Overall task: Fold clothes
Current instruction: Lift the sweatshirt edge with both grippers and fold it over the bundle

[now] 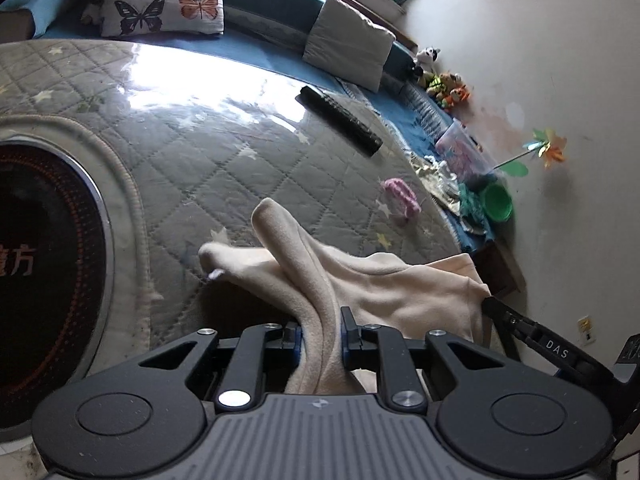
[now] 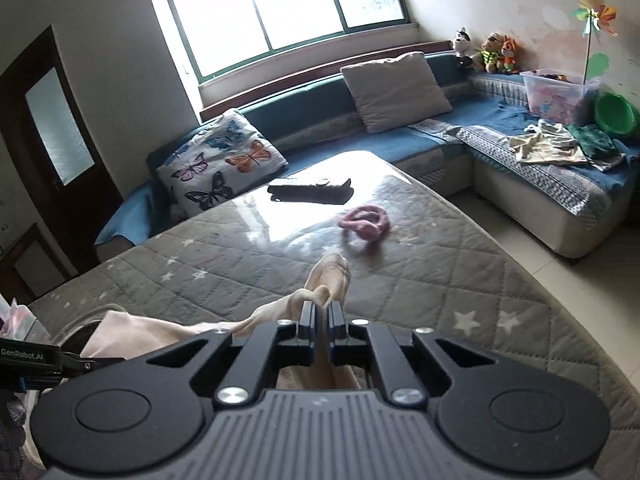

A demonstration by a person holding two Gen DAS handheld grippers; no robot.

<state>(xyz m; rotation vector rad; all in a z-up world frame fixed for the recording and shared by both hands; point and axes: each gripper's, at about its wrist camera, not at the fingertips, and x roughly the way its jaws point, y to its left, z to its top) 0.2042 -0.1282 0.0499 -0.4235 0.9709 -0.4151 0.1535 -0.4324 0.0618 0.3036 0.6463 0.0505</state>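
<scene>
Left gripper (image 1: 320, 330): jaws pinching a thick fold of the cream garment (image 1: 384, 284), cloth running up between the fingers and out beyond them in two soft lobes. Right gripper (image 2: 321, 312): jaws pressed nearly together on a thin bunched edge of the same garment (image 2: 328, 276), a rounded tuft standing past the tips; its black finger also shows at the right edge of the left view, gripping the cloth's far corner. Garment: held up between both grippers, sagging above the near part of the table (image 2: 440, 280), which is covered by a grey quilted star-print cloth under a glossy clear sheet. Table, centre: pink knitted loop (image 2: 366, 222); beyond it, black remote (image 2: 310, 192). Table, left side in the left view: round dark heater panel (image 1: 44, 264) with a pale rim. Behind the table: blue corner sofa (image 2: 400, 136) bearing a butterfly cushion (image 2: 222, 160) and a grey cushion (image 2: 396, 90). Sofa, right arm: crumpled clothes (image 2: 548, 144), clear plastic box (image 2: 560, 90), green bowl (image 2: 614, 114), pinwheel (image 2: 596, 14), three plush toys (image 2: 486, 54). Wall above: window (image 2: 280, 4). Far left: dark door (image 2: 52, 128).
</scene>
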